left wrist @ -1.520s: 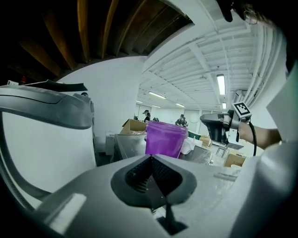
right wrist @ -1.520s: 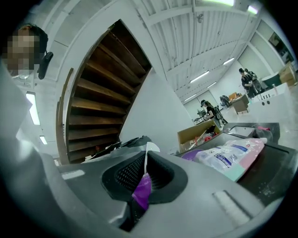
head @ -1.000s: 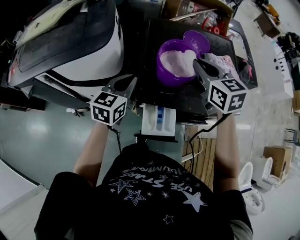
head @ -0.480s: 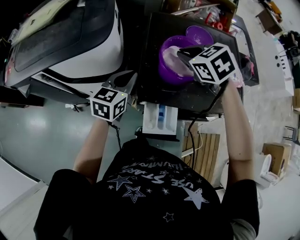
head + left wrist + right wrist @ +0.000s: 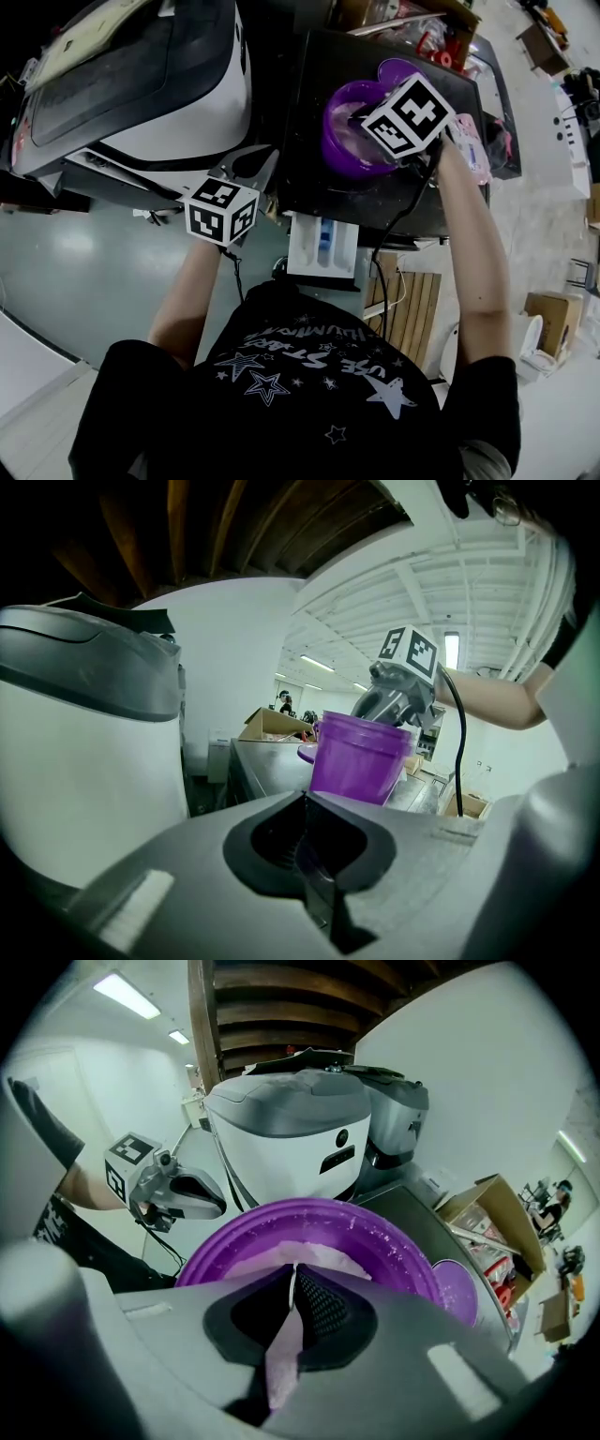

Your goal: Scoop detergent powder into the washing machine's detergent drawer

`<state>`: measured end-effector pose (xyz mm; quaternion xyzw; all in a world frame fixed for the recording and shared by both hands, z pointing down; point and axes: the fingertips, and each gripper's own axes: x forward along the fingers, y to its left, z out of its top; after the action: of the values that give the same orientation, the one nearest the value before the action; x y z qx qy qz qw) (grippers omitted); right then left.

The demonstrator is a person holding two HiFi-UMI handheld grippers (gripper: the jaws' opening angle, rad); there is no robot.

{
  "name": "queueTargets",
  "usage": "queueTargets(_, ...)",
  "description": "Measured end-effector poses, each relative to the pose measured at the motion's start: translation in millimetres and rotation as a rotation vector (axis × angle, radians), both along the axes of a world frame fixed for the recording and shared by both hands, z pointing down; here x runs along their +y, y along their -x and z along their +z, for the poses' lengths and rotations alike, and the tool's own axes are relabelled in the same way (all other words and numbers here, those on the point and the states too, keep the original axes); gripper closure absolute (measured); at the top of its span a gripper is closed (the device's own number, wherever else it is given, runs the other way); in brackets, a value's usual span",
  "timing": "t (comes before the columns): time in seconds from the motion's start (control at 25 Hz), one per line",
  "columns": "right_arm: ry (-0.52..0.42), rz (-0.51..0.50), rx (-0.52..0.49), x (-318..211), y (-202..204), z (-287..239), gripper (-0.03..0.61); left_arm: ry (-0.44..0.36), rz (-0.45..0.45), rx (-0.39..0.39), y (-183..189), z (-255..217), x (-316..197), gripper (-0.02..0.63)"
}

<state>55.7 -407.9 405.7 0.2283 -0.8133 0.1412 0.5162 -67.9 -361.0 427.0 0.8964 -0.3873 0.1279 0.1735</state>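
Observation:
A purple tub [image 5: 339,141] of pale pink detergent powder [image 5: 246,1264] stands on the black machine top [image 5: 309,183]. My right gripper [image 5: 364,120] hangs over the tub with its jaws pointing down at the powder. Its jaws [image 5: 292,1281] are shut on a thin pale pink scoop handle [image 5: 281,1354]; the scoop's bowl is hidden. The white detergent drawer [image 5: 323,246] with a blue insert stands open below the machine's front edge. My left gripper [image 5: 251,171] is shut and empty, held left of the tub [image 5: 361,761] by the gap between the two machines.
A white and grey washing machine [image 5: 159,84] stands to the left. The tub's purple lid [image 5: 398,67] lies behind the tub. A pink bag [image 5: 469,141] lies at the right of the black top. Cardboard boxes [image 5: 394,23] stand behind. A cable [image 5: 394,234] trails from the right gripper.
My right gripper has swung left and forward from beside the tub to above it, jaws now down at the powder. The left gripper has barely moved.

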Motion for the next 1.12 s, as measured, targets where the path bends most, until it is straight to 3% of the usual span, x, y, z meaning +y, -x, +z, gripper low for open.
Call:
queueTargets(0.2,0.102,0.005,-0.042,3.1,4.0,3.3,0.545,0.003,0.005,0.001,-2.6,0.8,-1.1,0.614)
queueTargets(0.44,0.22,-0.06,-0.052,16.1,13.2,7.3,0.543,0.004,0.011,0.0,-4.5,1.1,1.7,0.613)
queueTargets(0.76,0.391,0.002,-0.149,15.9,14.6,6.7,0.541,0.007,0.005,-0.005,-0.7,1.1,5.8,0.612)
queueTargets(1.12,0.464,0.05,-0.216,16.1,17.2,0.5,0.541,0.002,-0.01,0.001,5.2,-0.8,4.5,0.614)
